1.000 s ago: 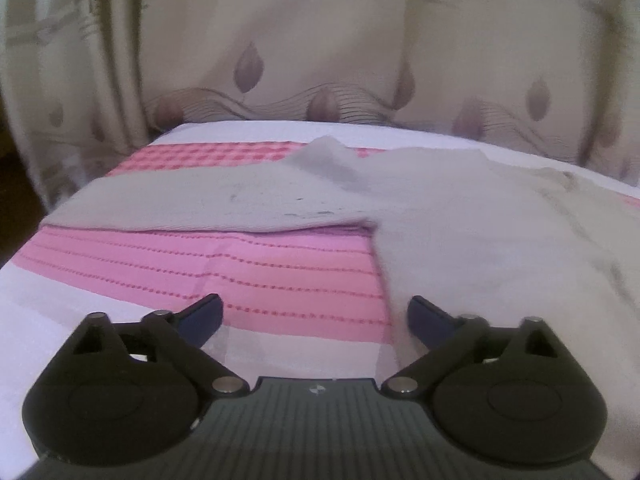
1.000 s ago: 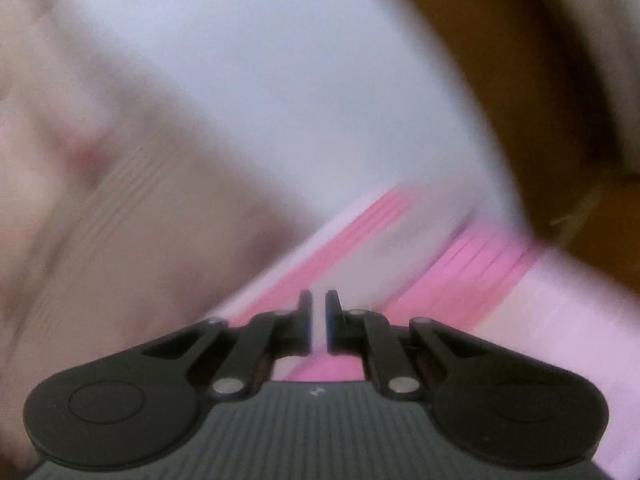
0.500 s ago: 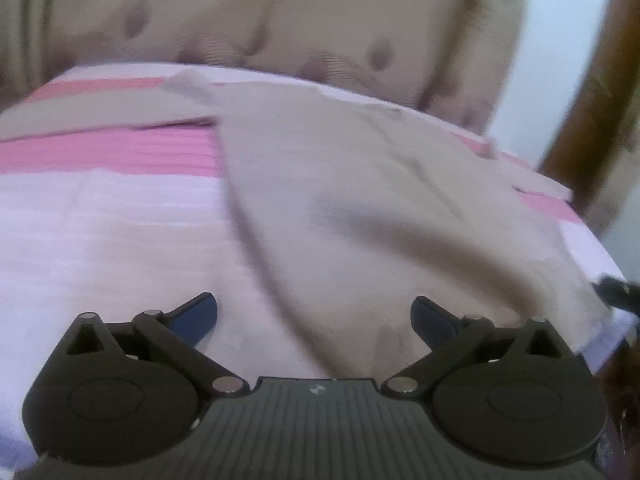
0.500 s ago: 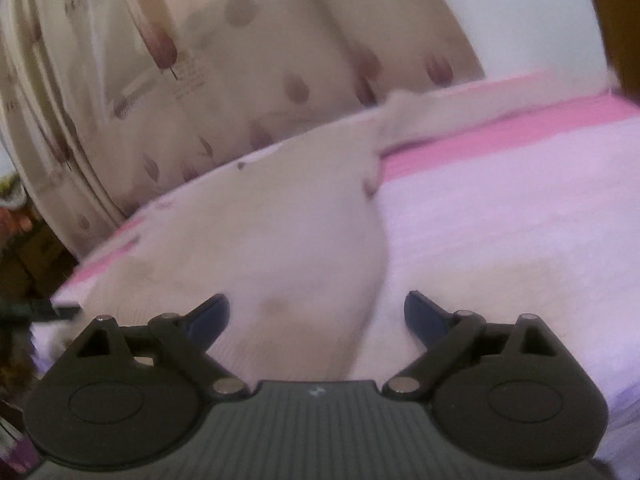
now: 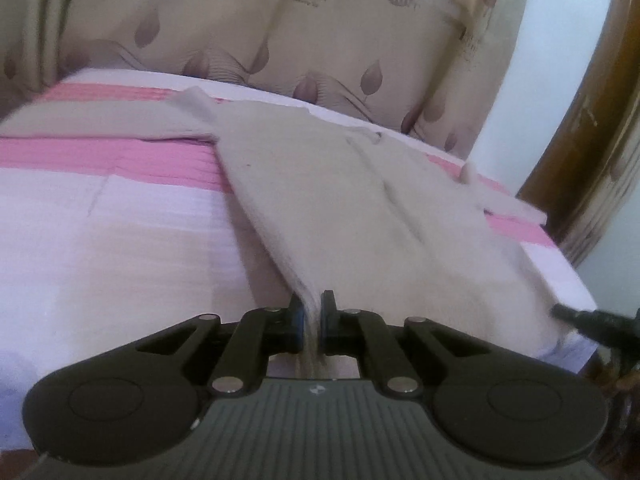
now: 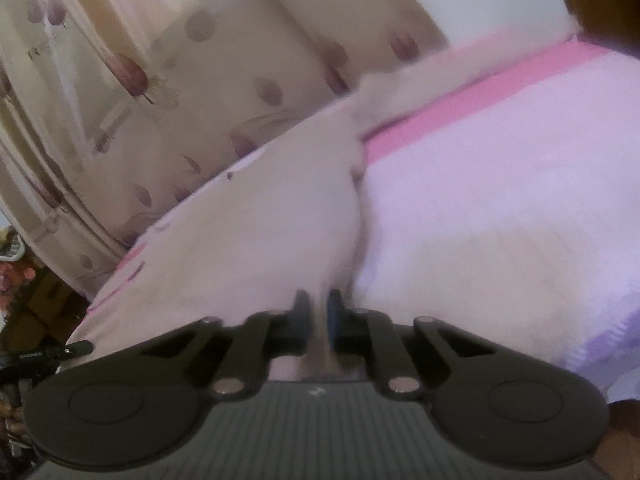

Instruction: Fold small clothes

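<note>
On the bed [image 5: 120, 240]: one beige garment [image 5: 360, 200], two hand-held grippers.
Left hand-held gripper [image 5: 313, 316] and right hand-held gripper [image 6: 319, 316], jaws just closed, each pinch its lower-centre hem.

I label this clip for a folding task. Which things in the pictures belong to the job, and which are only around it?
Belong to the job:
- beige sweater, spread on the bed
- left gripper, shut on its near hem
- right gripper, shut on its near hem

Only around:
- pink striped bedcover
- leaf-patterned curtain
- wooden frame
</note>
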{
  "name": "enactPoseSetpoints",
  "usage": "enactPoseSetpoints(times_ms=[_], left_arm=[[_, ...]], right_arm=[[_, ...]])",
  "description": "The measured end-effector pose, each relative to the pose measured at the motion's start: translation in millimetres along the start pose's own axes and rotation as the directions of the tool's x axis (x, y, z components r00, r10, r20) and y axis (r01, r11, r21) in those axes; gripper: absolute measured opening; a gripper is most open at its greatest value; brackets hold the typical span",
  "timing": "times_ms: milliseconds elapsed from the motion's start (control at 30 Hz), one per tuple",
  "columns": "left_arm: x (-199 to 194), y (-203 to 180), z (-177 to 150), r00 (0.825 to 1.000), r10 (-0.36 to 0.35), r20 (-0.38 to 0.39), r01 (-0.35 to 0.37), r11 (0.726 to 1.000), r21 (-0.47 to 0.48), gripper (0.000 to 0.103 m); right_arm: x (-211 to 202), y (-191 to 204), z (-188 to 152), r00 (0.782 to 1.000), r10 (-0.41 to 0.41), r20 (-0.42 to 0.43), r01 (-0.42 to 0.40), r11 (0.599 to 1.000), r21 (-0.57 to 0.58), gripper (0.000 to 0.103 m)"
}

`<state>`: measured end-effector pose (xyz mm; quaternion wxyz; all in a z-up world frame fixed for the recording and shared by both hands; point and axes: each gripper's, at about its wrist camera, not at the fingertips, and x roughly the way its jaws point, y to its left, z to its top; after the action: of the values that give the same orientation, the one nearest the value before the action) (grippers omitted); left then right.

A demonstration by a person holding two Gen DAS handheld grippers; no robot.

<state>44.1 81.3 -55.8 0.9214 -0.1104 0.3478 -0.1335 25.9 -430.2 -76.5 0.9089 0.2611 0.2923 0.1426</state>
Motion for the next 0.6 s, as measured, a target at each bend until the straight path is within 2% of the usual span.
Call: enactPoseSetpoints(times_ms=[67,167,233,267,300,333,367,400,433,467,533,567,600], left_arm=[[-7,3,-8,0.998,0.053,-0.032,-0.052,0.998,0.029,0.007],[-9,11,-26,0.988,0.134,-0.072,-0.129,0.989,0.069,0.007],[-18,12,-31,0.98,0.199,-0.023,-0.196,0.976,0.097,0.007],[-26,12,-31,0.978,0.207,0.016,-0.208,0.973,0.1,0.009],[-35,11,-29,0.976,0.208,0.061,-0.213,0.973,0.092,0.015],[-40,10,-24,0.974,0.203,0.095,-0.211,0.974,0.084,0.036],[-44,7,-16,0.971,0.205,0.124,-0.215,0.974,0.068,0.074],[-47,2,-8,0.965,0.204,0.163,-0.215,0.975,0.053,0.091],[-49,-2,-2,0.956,0.195,0.221,-0.209,0.977,0.044,0.101],[-49,-8,4,0.942,0.183,0.28,-0.204,0.978,0.044,0.101],[-37,-24,23,0.924,0.18,0.336,-0.214,0.975,0.064,0.103],[-26,-31,32,0.924,0.175,0.341,-0.212,0.975,0.074,0.103],[-14,-37,41,0.925,0.161,0.345,-0.199,0.977,0.079,0.103]], right_arm=[[-14,0,-3,1.0,0.012,-0.004,-0.012,1.0,0.021,0.009],[-21,-3,-15,0.999,-0.021,-0.046,0.023,0.999,0.038,0.009],[-27,-5,-22,0.998,-0.033,-0.052,0.035,0.999,0.035,0.009],[-31,-5,-23,0.998,-0.036,-0.044,0.037,0.999,0.036,0.01],[-37,-6,-22,0.999,-0.029,-0.025,0.03,0.999,0.046,0.01],[-43,-8,-18,1.0,-0.011,0.004,0.01,0.998,0.062,0.01],[-50,-11,-13,0.999,0.001,0.048,-0.004,0.997,0.072,0.01],[-55,-13,-5,0.996,-0.007,0.091,0.0,0.997,0.074,0.012],[-59,-16,5,0.992,-0.025,0.127,0.015,0.997,0.074,0.013],[-60,-21,17,0.987,-0.04,0.153,0.028,0.997,0.078,0.015],[-60,-35,42,0.978,-0.063,0.2,0.046,0.995,0.091,0.025],[-58,-42,53,0.973,-0.075,0.217,0.054,0.993,0.102,0.039],[-55,-53,65,0.969,-0.086,0.23,0.059,0.991,0.124,0.062]])
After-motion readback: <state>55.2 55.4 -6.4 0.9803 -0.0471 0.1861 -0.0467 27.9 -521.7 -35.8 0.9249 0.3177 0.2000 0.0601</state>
